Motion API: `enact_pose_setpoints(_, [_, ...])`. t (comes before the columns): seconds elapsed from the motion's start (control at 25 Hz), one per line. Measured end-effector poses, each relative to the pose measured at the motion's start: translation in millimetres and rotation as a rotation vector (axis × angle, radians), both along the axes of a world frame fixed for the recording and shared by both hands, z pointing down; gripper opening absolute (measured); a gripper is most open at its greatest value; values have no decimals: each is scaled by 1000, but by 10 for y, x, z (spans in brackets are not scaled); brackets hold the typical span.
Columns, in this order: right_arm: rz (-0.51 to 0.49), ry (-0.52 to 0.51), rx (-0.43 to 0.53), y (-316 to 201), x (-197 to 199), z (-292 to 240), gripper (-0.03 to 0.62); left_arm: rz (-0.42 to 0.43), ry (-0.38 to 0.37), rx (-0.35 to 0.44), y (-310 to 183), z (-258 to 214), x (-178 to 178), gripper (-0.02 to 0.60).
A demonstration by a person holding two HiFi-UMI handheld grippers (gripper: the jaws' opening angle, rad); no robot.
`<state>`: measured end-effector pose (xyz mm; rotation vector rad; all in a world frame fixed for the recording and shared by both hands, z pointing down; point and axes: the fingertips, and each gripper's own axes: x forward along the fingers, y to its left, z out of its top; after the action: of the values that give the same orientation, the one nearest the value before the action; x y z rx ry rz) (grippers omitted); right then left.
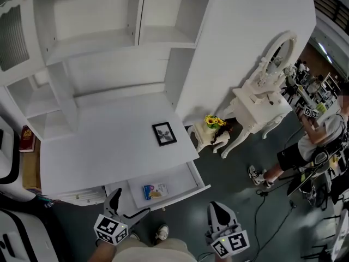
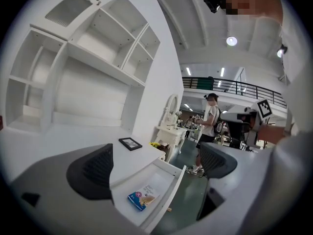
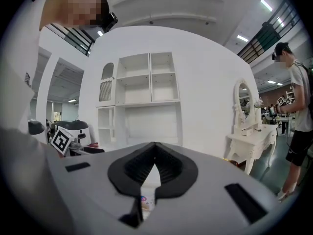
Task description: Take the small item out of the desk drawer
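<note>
At the lower left, the left hand-held gripper (image 1: 128, 205) hangs before the white desk (image 1: 103, 146), its jaws wide apart with nothing between them, just beside the open drawer (image 1: 182, 180). The small blue-and-white packet (image 1: 155, 190) lies flat in that drawer, touched by neither tool, and a black picture frame (image 1: 164, 134) lies on the desk top behind it. Farther right, the right hand-held gripper (image 1: 219, 207) hovers over the floor, its jaws pressed together and empty.
</note>
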<state>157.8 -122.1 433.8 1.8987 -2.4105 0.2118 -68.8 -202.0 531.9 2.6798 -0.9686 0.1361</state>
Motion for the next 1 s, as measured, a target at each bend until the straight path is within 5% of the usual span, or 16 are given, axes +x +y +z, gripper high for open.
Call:
enact_pose_setpoints(0.6, [-40,-23,-93,-279,104,352,9,74,-234,-97,-329,1079,341,532])
enact_pose_setpoints(1.0, [73,32,-166,177,287,420,9,279,-451,-90,-558,2030,626,532])
